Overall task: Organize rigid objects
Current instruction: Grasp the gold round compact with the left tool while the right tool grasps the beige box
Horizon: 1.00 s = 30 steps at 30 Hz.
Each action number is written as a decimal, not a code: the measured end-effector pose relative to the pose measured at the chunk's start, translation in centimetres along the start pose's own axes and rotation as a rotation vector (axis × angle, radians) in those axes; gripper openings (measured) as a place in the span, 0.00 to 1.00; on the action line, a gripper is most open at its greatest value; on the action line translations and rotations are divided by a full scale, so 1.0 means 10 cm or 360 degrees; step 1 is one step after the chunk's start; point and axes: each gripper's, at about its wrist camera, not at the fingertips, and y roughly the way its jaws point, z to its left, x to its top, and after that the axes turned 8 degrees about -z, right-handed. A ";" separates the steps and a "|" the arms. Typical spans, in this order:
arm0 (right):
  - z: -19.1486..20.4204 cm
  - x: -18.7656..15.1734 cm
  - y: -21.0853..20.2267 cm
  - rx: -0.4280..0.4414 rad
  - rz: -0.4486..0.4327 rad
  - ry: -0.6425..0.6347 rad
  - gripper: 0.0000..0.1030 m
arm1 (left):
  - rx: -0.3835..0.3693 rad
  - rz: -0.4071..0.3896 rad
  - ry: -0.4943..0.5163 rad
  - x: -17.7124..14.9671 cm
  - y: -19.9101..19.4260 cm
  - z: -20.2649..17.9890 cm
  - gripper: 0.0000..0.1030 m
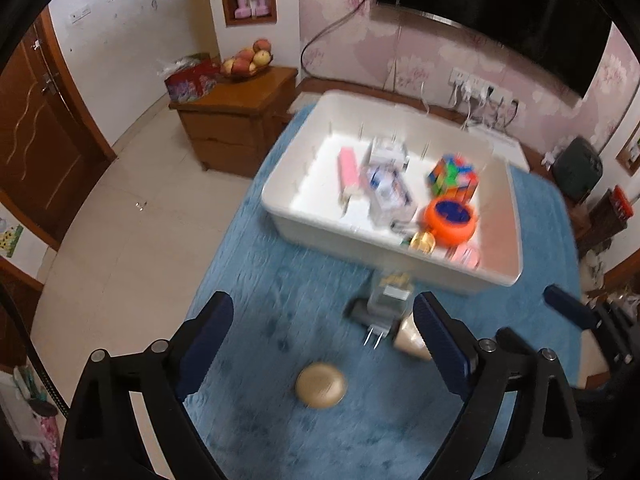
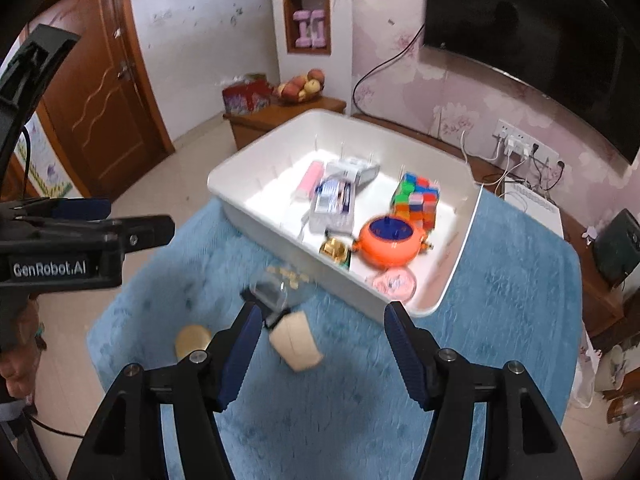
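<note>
Both the left gripper (image 1: pixel 324 336) and right gripper (image 2: pixel 322 320) hang with fingers spread wide, holding nothing. Loose on the plush blue cloth (image 1: pixel 280 432) lie a smooth tan disc (image 1: pixel 321 385), a beige cup (image 2: pixel 296 340) on its side and a clear plug adapter (image 1: pixel 384 304). Risk: round, hard shapes may roll or slip from the pads. Beyond, the rigid white bin (image 2: pixel 460 264) holds a cube puzzle (image 2: pixel 416 200).

I see a white bin (image 2: pixel 256 222) on the blue cloth holding a puzzle cube (image 2: pixel 418 200), an orange round toy (image 2: pixel 386 246), a pink bar (image 2: pixel 310 180) and blurred packets. Outside it, near its front wall, lie a tan disc (image 1: pixel 321 385), a beige cup (image 2: pixel 296 340) tipped over, and a clear plug-like item (image 1: pixel 386 306), too blurred to name.
</note>
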 end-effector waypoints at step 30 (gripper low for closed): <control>0.41 -0.66 1.18 0.0028 0.0365 -0.0304 0.63 | 0.0006 0.0476 0.0030 -1.14 1.04 0.11 0.91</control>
